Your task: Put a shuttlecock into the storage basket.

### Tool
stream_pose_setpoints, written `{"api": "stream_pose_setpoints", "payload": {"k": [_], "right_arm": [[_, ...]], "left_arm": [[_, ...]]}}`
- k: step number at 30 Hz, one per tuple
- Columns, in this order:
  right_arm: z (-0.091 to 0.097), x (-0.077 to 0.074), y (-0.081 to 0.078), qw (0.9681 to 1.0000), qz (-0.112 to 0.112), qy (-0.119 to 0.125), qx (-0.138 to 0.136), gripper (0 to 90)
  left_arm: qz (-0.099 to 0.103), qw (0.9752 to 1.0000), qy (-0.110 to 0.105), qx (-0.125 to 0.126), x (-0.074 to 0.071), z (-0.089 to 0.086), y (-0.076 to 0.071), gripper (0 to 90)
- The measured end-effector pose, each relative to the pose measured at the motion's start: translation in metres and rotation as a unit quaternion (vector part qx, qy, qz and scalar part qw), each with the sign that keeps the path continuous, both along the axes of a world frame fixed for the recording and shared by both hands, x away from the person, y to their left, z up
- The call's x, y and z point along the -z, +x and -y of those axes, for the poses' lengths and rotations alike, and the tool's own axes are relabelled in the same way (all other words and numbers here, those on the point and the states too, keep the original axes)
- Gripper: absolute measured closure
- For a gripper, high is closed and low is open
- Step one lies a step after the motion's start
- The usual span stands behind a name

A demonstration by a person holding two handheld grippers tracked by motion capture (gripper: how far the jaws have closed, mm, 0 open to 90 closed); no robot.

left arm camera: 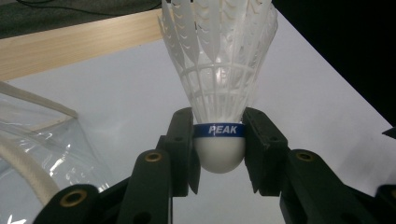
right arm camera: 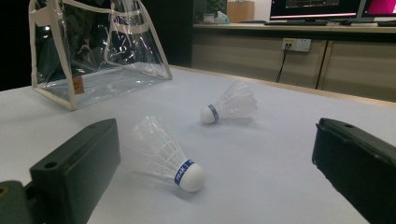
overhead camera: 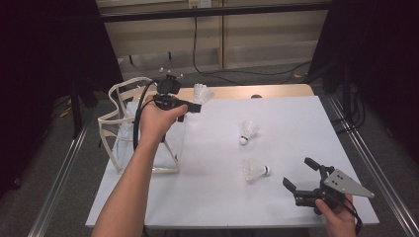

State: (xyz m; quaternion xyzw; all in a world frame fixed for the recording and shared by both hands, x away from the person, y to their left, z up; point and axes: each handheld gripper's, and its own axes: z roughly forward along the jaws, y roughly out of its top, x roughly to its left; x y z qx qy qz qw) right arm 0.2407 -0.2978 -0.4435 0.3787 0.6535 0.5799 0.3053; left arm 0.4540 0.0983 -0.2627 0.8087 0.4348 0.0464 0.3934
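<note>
My left gripper [overhead camera: 190, 105] hovers above the table beside the top of a clear bag [overhead camera: 129, 132], shut on a white feather shuttlecock [overhead camera: 203, 93]. In the left gripper view its pads [left arm camera: 183, 140] clamp the cork and blue band of that shuttlecock [left arm camera: 219, 70], feathers pointing away. Two more shuttlecocks lie on the white table [overhead camera: 212, 197], one farther off [overhead camera: 248, 131] and one nearer [overhead camera: 256, 170]. My right gripper [overhead camera: 298, 171] rests low at the front right, open, with nothing between its fingers. Its view looks past the near shuttlecock [right arm camera: 169, 156] toward the far one [right arm camera: 229, 107].
The clear bag [right arm camera: 98, 51] with cream trim stands open at the table's left side, and its edge [left arm camera: 32, 140] lies just left of my left gripper. A wooden strip [overhead camera: 257, 91] runs along the table's far edge. Dark curtains flank both sides.
</note>
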Motion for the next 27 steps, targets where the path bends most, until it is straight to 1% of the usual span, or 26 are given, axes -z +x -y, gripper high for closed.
{"api": "stream_pose_setpoints", "payload": {"k": [6,8,12,19,23,24,27], "right_arm": [[0.0,0.0,0.0,1.0,0.0,0.0,0.0,0.9],[0.0,0.0,0.0,1.0,0.0,0.0,0.0,0.9],[0.0,0.0,0.0,1.0,0.0,0.001,0.0,0.9],[0.0,0.0,0.0,1.0,0.0,-0.001,-0.001,0.9],[0.0,0.0,0.0,1.0,0.0,-0.001,-0.001,0.9],[0.0,0.0,0.0,1.0,0.001,-0.001,-0.001,0.9],[0.0,0.0,0.0,1.0,0.0,0.0,-0.001,0.9]], "left_arm": [[-0.002,1.0,-0.002,-0.005,-0.001,0.0,0.001,65.5],[0.0,1.0,0.003,-0.002,-0.002,0.0,0.002,65.4],[-0.002,1.0,-0.001,-0.007,-0.003,-0.002,0.003,65.4],[0.0,0.9999,0.0,-0.014,-0.005,-0.006,0.005,65.4],[0.001,0.9998,-0.006,-0.019,-0.007,-0.009,0.006,65.4],[0.001,0.9998,-0.002,-0.02,-0.007,-0.009,0.006,65.5],[0.001,0.9998,-0.001,-0.022,-0.009,-0.01,0.007,65.5]]}}
